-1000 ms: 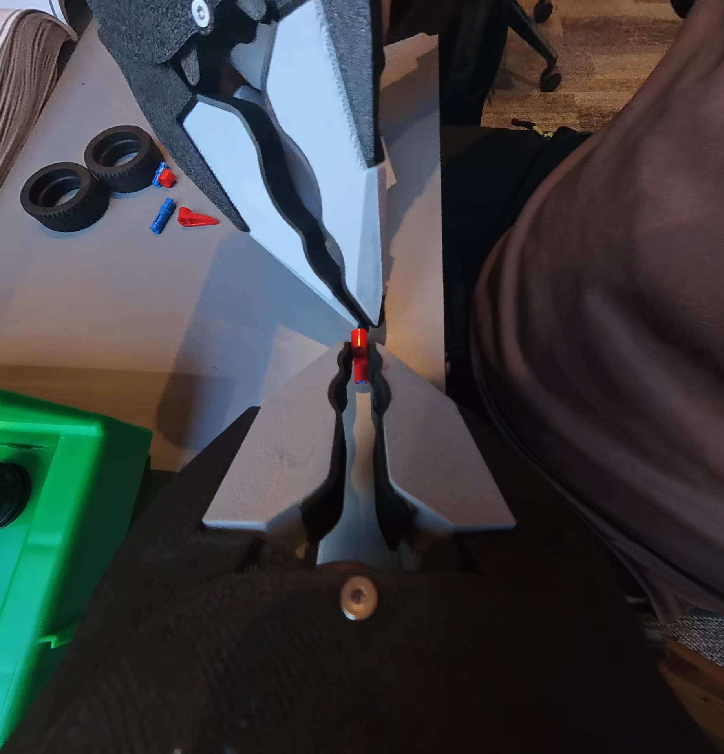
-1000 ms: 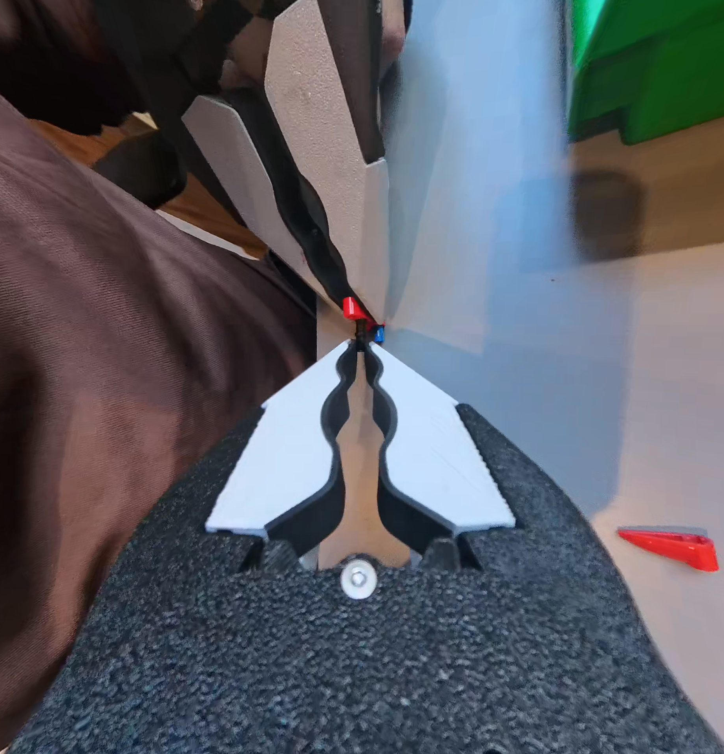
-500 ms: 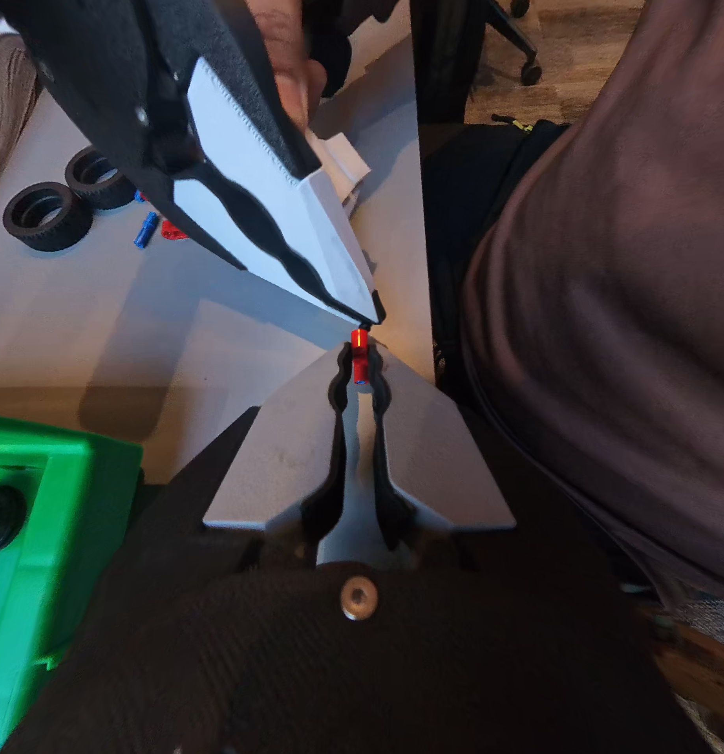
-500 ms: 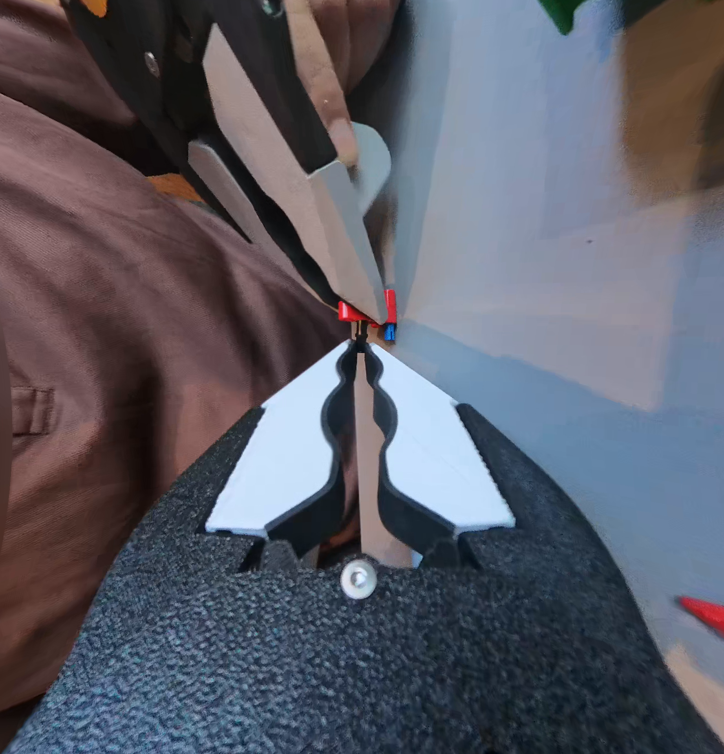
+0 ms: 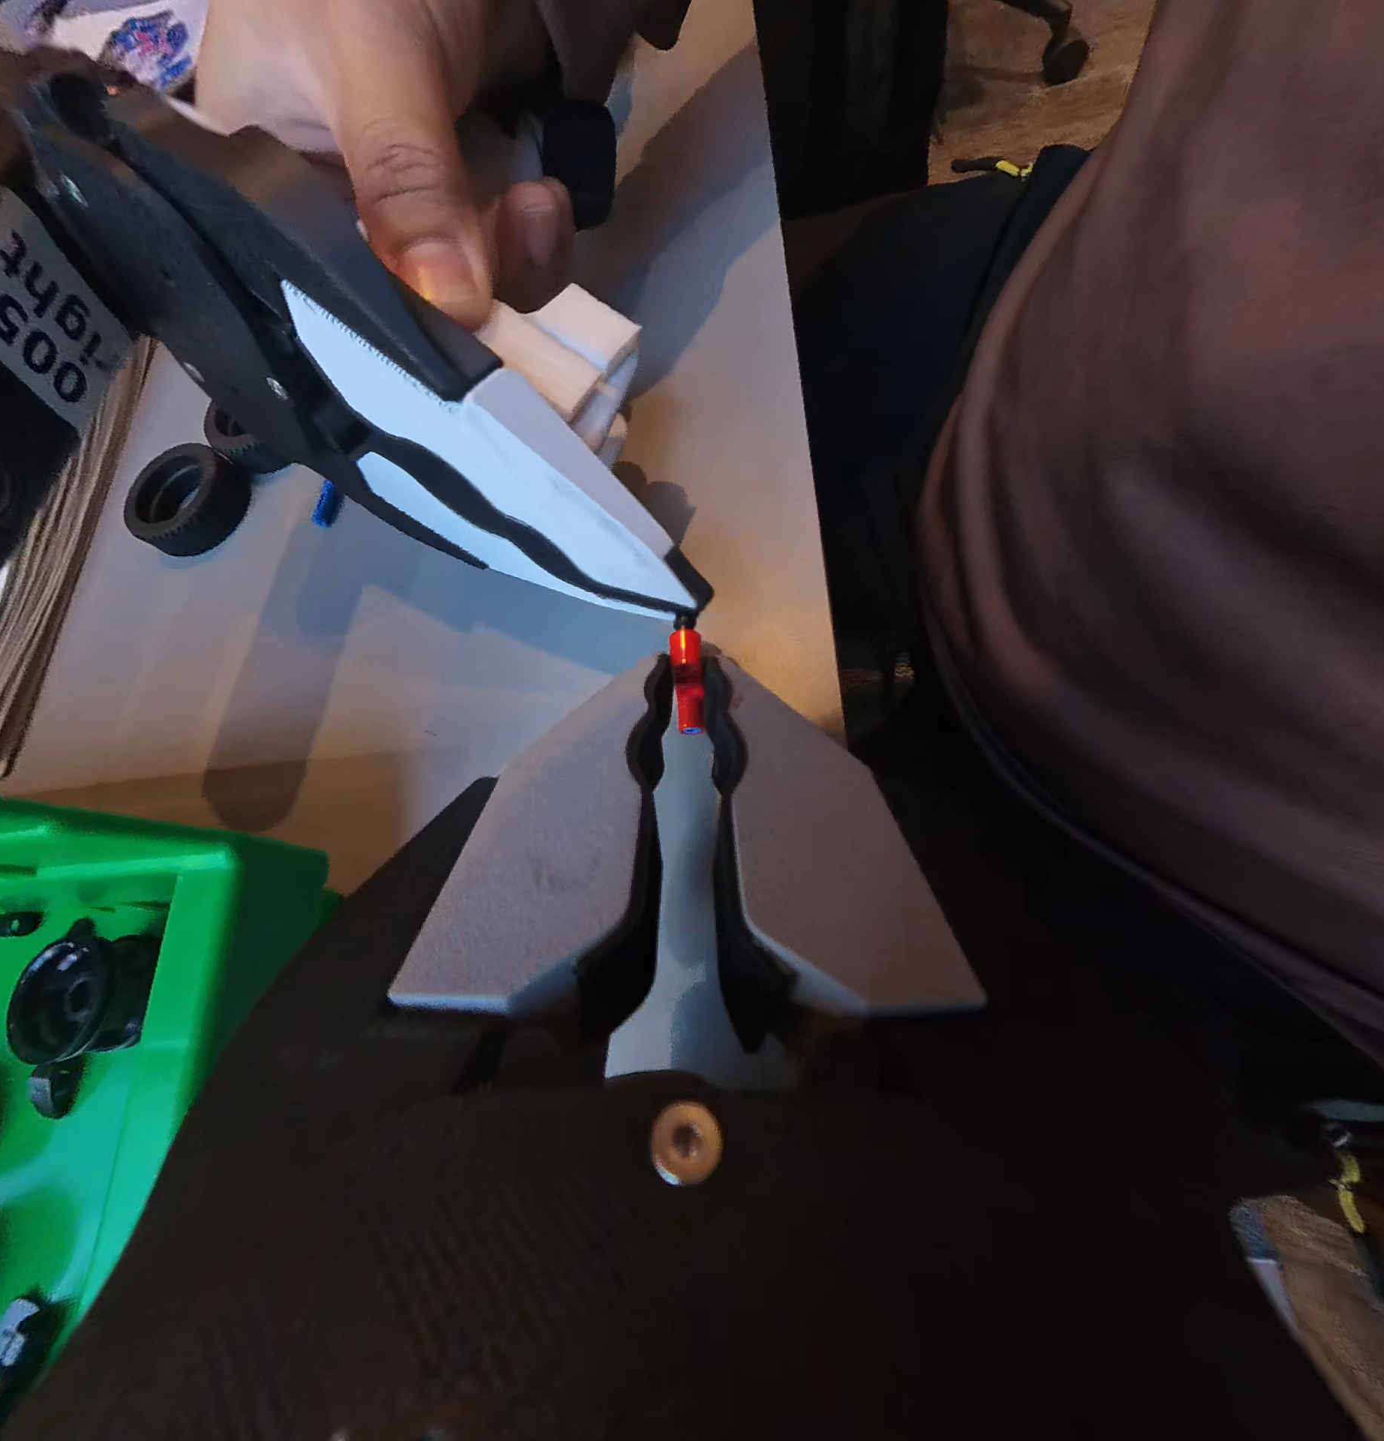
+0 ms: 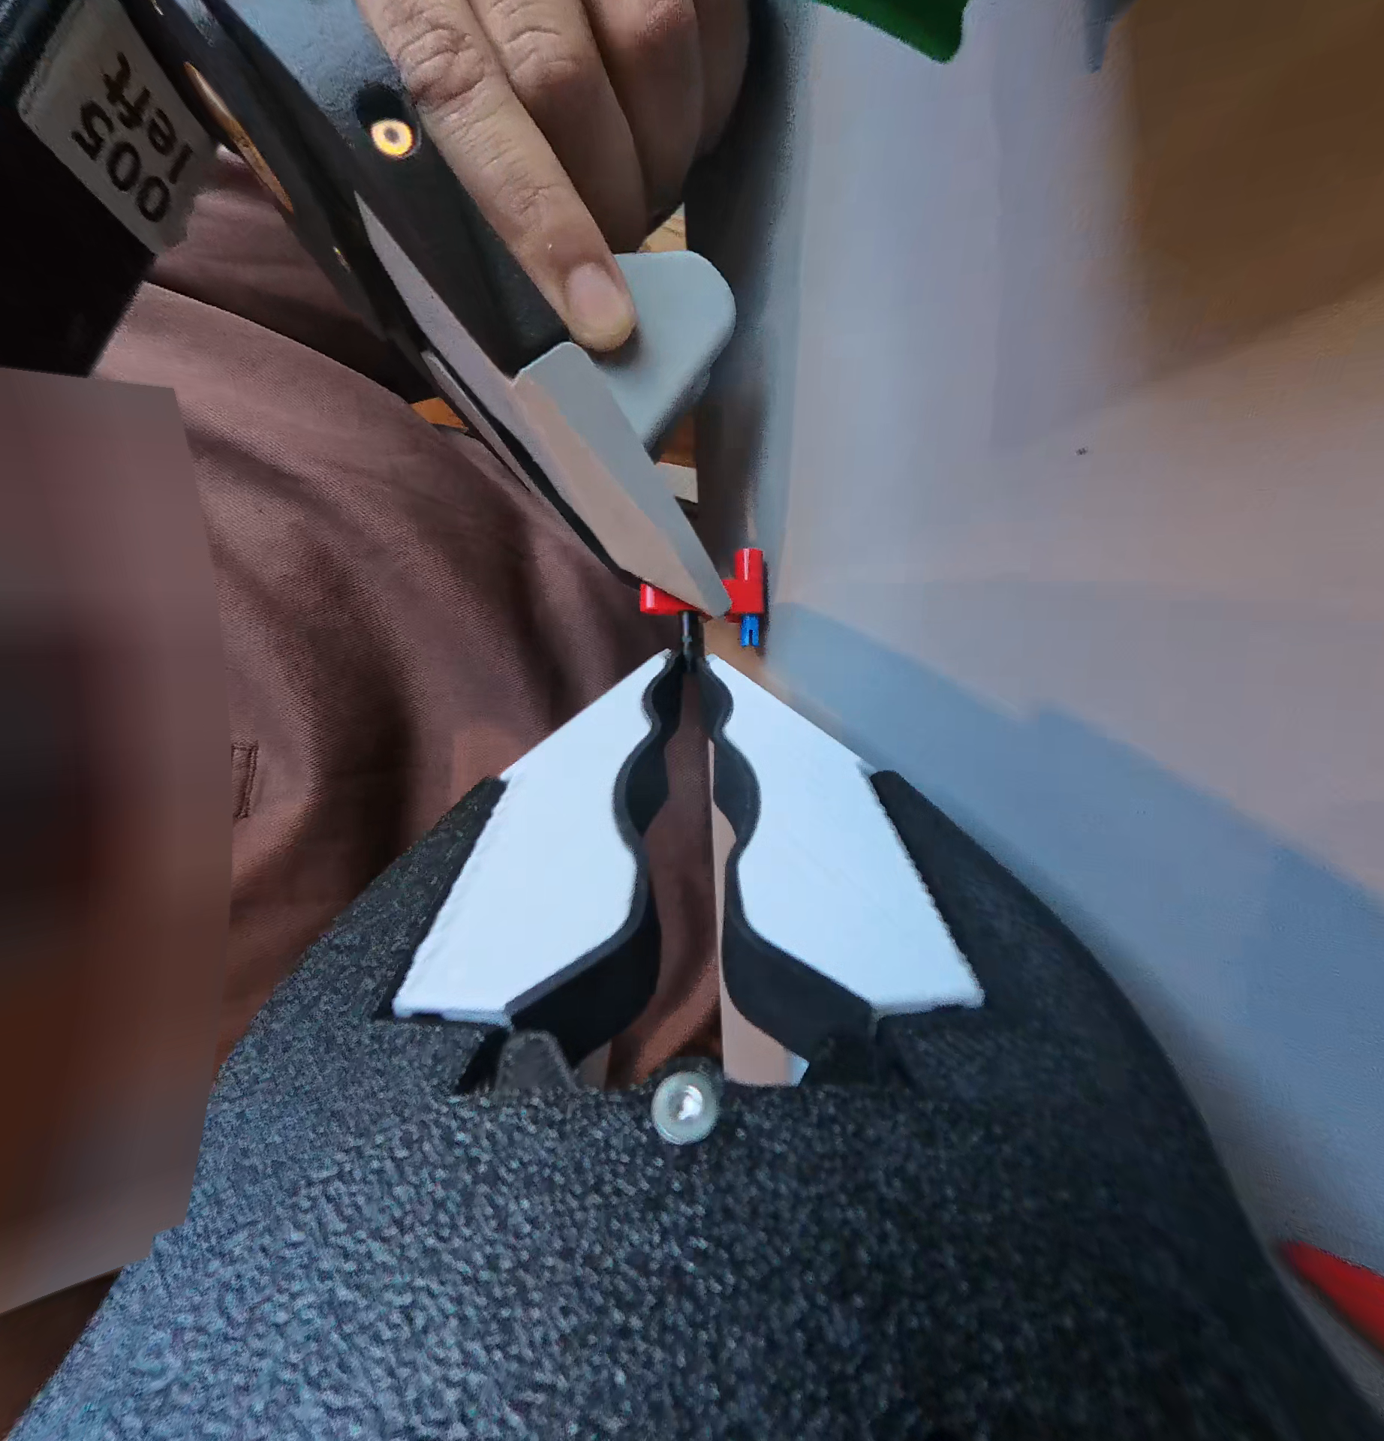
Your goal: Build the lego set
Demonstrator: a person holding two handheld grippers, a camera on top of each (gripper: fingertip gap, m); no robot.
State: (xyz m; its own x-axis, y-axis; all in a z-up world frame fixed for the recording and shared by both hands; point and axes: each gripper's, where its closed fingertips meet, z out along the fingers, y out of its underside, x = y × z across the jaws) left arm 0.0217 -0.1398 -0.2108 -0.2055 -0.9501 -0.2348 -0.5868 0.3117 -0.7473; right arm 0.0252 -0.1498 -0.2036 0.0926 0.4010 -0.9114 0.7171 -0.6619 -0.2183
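both tongs (image 5: 686, 670) pinch parts (tip to tip)

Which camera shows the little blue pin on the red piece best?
The right wrist view: the blue pin hangs side-on below the red piece. The left wrist view shows only its blue end, between the left gripper's fingers.

A printed sticker (image 5: 38, 327) on each gripper, wording withheld

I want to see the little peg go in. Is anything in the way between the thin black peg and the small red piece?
Nothing visible. The right gripper, shut on the thin black peg, holds it right against the small red plastic connector pinched in the left gripper. No other part sits between them.
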